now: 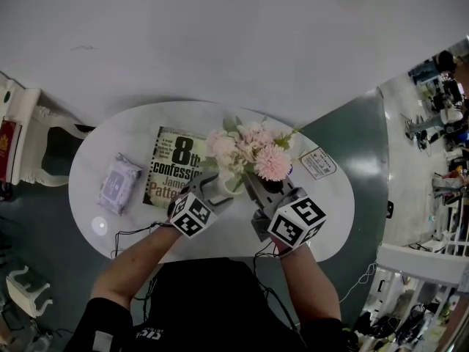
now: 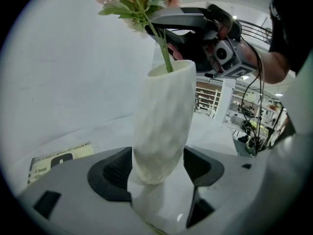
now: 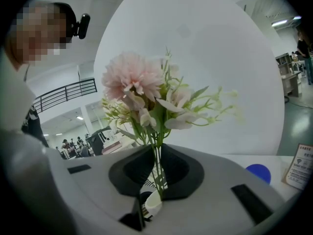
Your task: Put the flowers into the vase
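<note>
Where my left fingers (image 2: 113, 173) close in, their dark pads press on either side of the lower body of the white vase (image 2: 164, 116), so my left gripper (image 2: 157, 171) clamps it with its base meeting its own reflection in the glossy oval table (image 1: 110, 141). My right fingers (image 3: 128, 173) stand almost together, pinching the thin green stems (image 3: 157, 165) of the flowers (image 3: 142, 89). My right gripper (image 3: 156, 174) holds the bunch just above the vase's mouth. The stems run down past the pads to the white rim, and from the left gripper view at least one of them dips inside the opening. The pink and cream blooms with pale green sprigs spread above both grippers, over the middle of the table. To the left of the vase, well apart from it, a paperback book (image 1: 176, 169) lies flat. Further left again is a lilac pack of wipes (image 1: 117, 184). To the right of the flowers a small printed card (image 1: 317, 163) stands on the table, and a blue disc (image 3: 258, 173) lies near it.
</note>
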The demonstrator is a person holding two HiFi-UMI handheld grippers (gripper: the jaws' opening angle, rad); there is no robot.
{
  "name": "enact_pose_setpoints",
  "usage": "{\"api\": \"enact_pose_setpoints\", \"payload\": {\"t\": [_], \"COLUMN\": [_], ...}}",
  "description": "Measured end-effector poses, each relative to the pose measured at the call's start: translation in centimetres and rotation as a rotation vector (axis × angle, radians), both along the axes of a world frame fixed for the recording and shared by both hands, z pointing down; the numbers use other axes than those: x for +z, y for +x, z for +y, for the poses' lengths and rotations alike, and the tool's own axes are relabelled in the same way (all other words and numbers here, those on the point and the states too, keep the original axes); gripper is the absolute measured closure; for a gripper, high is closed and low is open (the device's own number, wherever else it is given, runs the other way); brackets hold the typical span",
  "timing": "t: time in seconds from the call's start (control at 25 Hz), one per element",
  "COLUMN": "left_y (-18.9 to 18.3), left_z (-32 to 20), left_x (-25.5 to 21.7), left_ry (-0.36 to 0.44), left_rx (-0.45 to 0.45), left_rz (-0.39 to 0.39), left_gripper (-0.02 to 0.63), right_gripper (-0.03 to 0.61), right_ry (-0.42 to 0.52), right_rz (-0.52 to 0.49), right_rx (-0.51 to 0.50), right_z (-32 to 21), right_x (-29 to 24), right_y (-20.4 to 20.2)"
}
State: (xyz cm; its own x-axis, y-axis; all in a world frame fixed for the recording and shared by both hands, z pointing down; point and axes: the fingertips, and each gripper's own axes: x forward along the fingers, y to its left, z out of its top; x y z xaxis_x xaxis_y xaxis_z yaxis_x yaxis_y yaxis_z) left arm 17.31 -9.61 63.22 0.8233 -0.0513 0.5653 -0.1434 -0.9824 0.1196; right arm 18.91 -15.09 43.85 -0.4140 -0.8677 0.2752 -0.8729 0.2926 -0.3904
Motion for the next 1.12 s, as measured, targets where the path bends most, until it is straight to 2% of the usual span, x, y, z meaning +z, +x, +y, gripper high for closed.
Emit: {"api": "enact_pose_setpoints", "payload": {"t": [0.56,1.12], "left_y": [0.1,0.0], "left_z": [0.0,0.3], "left_x": [-0.1,0.0], "left_ry": [-0.004,-0.007], "left_rx": [-0.001,-0.003], "left_rz": [0.001,-0.004], "left_gripper": [0.281,0.281], "right_gripper": [0.522,0.522], "right_ry": [-0.047,-0.099], "right_rz": [0.018,0.089], "right_rx": [0.005,0.017], "right_z": [1.5,2.8], "right_x": [1.4,3.3], "right_y": [-0.2,-0.3]}}
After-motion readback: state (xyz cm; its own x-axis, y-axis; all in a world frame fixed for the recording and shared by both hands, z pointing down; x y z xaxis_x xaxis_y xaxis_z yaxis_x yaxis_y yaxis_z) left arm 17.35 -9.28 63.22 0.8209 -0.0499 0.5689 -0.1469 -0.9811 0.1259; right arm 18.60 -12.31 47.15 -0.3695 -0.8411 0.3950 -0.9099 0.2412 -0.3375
